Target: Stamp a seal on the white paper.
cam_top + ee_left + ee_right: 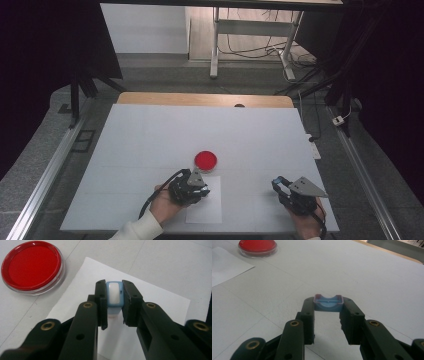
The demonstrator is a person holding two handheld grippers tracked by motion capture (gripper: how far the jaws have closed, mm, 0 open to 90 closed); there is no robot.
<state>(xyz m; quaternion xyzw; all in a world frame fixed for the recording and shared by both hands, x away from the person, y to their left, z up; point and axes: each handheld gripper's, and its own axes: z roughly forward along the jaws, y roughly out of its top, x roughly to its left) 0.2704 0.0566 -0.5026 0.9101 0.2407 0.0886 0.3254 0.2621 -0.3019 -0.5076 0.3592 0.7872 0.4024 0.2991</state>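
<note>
High view shows a white table with a red ink pad near its middle and a sheet of white paper just in front of it. The left gripper is held over the paper's near-left corner, while the right gripper is well apart at the right. Left gripper view has the jaws clamped on a pale blue stamp with a white face, held above the paper, the ink pad at upper left. Right gripper view has its jaws closed on a small blue cap at their tips, above the bare table, with the ink pad far off.
</note>
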